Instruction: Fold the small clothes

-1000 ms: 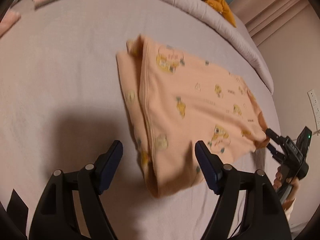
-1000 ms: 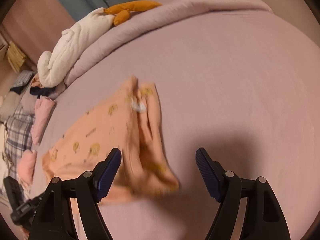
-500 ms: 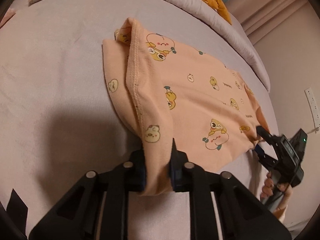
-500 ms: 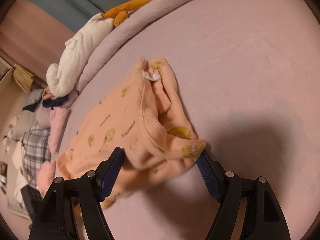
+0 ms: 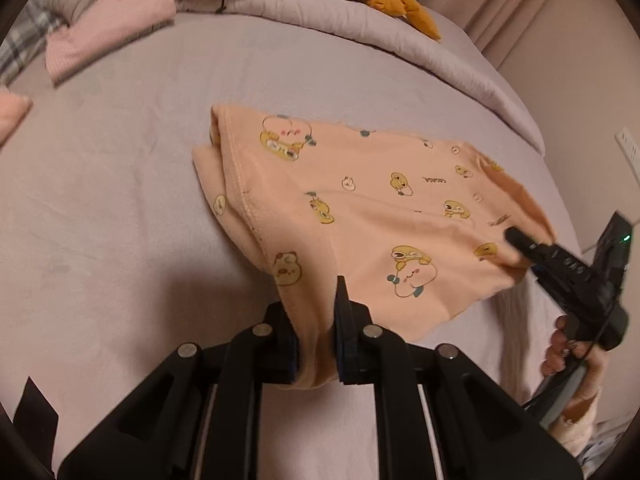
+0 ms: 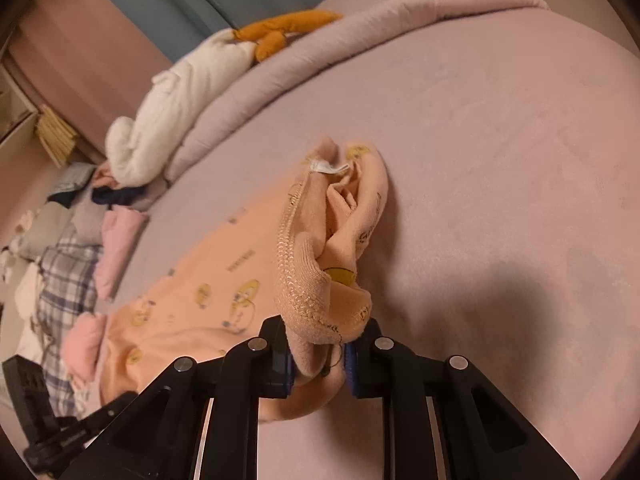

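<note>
A small peach garment (image 5: pixel 360 208) printed with yellow cartoon figures lies on the mauve bed (image 5: pixel 120 208). My left gripper (image 5: pixel 316 336) is shut on its near hem corner. My right gripper (image 6: pixel 320 356) is shut on the ribbed waistband end of the garment (image 6: pixel 304 280), which bunches up between its jaws. The right gripper also shows in the left wrist view (image 5: pixel 520 242), pinching the garment's far right corner. The left gripper shows in the right wrist view (image 6: pixel 116 404) at the lower left.
A rolled mauve duvet (image 5: pixel 360 28) with a white and orange plush toy (image 6: pixel 180 120) lies along the back. Folded pink clothes (image 5: pixel 108 28) and plaid fabric (image 6: pixel 64 292) lie at the left side. A wall with an outlet (image 5: pixel 628 148) stands to the right.
Both grippers went from open to shut on the garment: the left closed on the hem corner first, then the right on the waistband end. The garment now stretches between them.
</note>
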The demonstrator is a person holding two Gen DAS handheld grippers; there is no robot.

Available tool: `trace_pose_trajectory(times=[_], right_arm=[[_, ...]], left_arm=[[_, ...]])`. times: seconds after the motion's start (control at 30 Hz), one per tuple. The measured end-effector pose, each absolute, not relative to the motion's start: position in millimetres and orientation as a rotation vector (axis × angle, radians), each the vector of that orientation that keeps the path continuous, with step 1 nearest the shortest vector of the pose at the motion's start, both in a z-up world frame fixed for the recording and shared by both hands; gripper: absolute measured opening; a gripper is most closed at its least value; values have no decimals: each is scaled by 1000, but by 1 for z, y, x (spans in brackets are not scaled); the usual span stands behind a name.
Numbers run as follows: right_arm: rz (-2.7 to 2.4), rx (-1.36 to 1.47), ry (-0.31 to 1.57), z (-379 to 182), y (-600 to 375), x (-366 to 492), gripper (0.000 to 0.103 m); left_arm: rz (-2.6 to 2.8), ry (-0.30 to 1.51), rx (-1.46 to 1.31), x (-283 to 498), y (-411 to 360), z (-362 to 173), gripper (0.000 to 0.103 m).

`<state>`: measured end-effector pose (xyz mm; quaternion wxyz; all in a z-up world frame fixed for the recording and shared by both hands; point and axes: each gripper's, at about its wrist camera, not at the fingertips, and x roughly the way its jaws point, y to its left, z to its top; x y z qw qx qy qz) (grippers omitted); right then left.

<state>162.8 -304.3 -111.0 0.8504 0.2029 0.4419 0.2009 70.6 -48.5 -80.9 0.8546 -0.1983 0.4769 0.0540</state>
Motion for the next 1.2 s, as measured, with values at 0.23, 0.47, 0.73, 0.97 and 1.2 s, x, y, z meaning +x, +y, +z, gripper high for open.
trace_pose_trajectory(times=[0.23,0.47,0.73,0.97,1.2], right_arm=[[410,452,862,-88,-333,136,20],[357,438,831,-79,-344,116,20],[302,426,898,-100,-342,119,20],[288,398,915,-103,-342,121,20],[282,323,886,-93,-333,120,20]], left_arm=[[59,1003,-348,46,-78,-70,13],[28,1029,-315,41,-86,-74,18],[106,1005,-272,32,-72,-62,30],[258,925,-285,19,-37,-40,55],[353,881,-299,10,-12,-29,71]])
